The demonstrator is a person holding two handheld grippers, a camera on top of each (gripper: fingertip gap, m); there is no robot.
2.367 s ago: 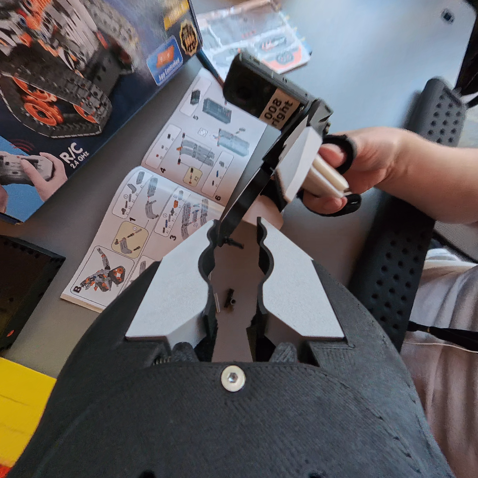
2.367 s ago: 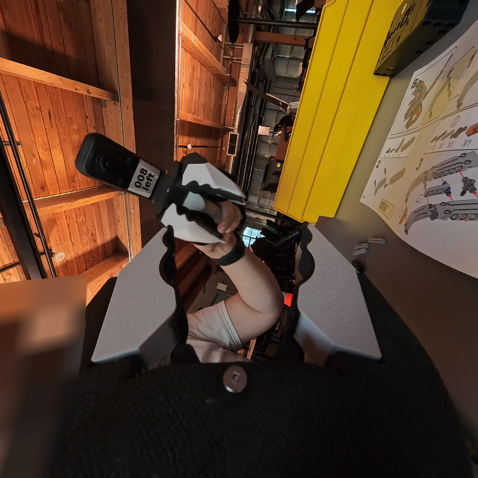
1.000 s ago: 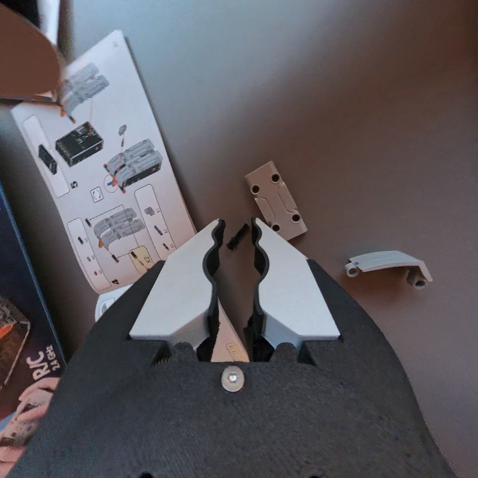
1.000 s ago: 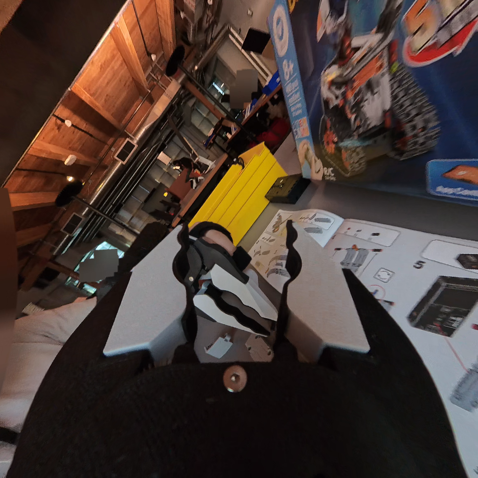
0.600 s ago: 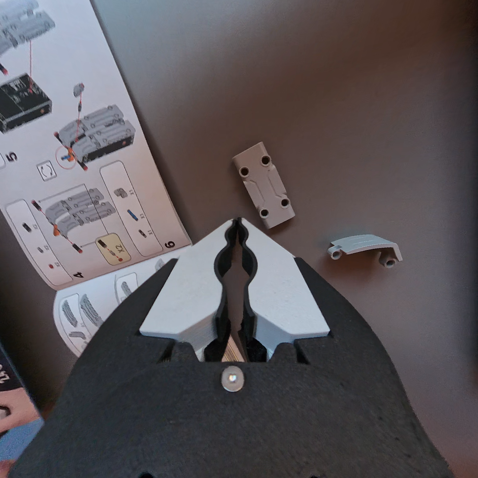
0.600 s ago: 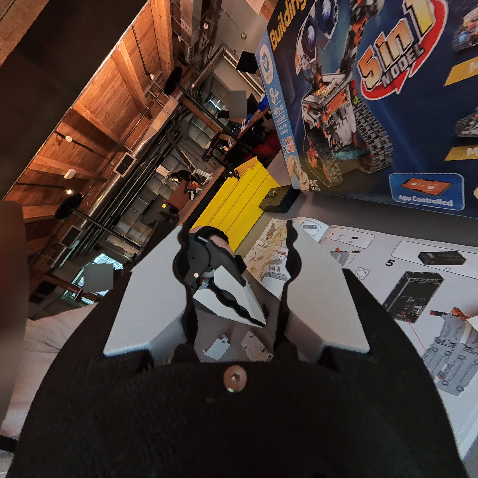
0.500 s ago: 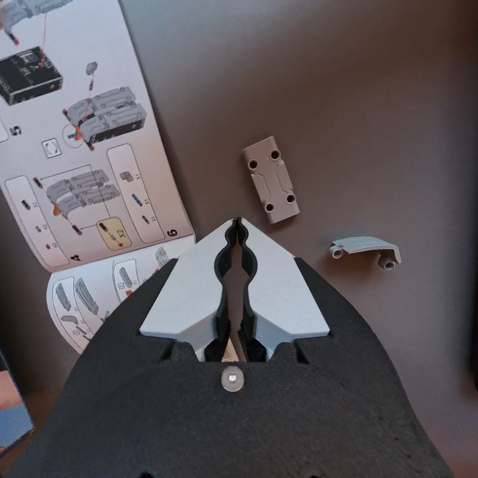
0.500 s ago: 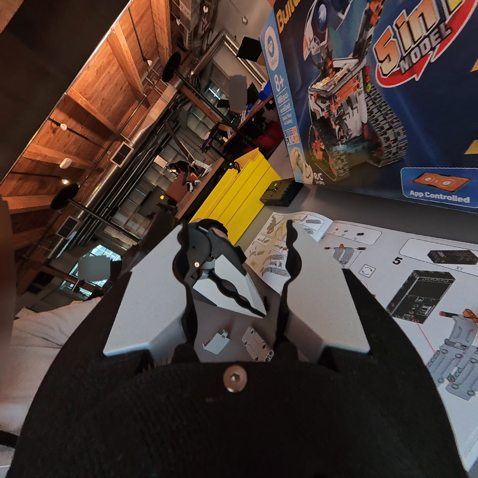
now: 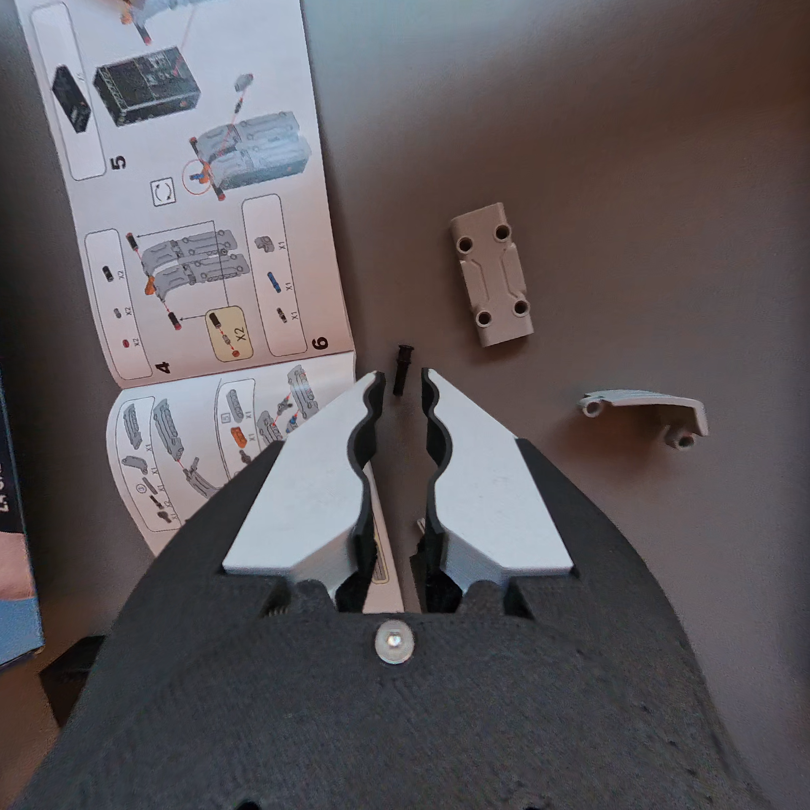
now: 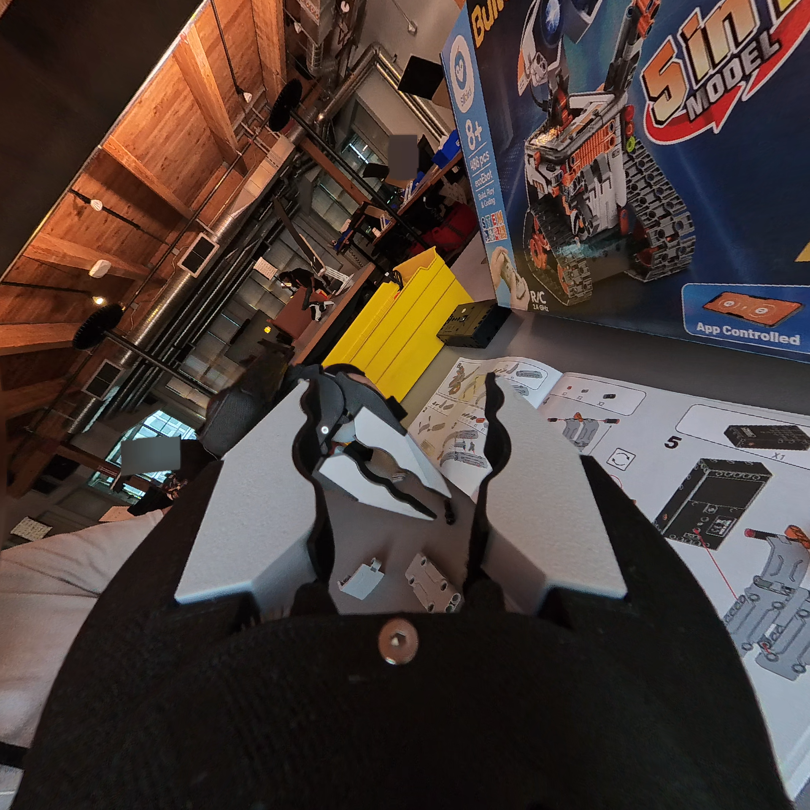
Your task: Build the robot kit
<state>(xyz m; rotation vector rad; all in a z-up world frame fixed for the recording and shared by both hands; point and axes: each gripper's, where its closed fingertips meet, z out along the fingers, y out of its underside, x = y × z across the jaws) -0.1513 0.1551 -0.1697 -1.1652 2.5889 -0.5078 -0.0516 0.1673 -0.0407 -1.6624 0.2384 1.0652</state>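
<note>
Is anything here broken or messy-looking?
Nothing looks broken or spilled. A tiny black pin lies loose on the grey table, just past the open tips of the left tool. A flat grey block and a curved grey piece lie apart beside the open booklet.

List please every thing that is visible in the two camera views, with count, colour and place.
Pin: 1, black, on table, just beyond the left gripper's fingertips.
Flat plate with four holes: 1, grey, right of pin.
Curved panel: 1, grey, further right.
Instruction booklet: 1, white, open, left of pin.
Toy box: 1, blue, behind booklet.
Small block: 1, black, beside box.
Bin: 1, yellow, behind block.
Table: 1, grey.
Left gripper: open, empty.
Right gripper: open, empty.
</note>
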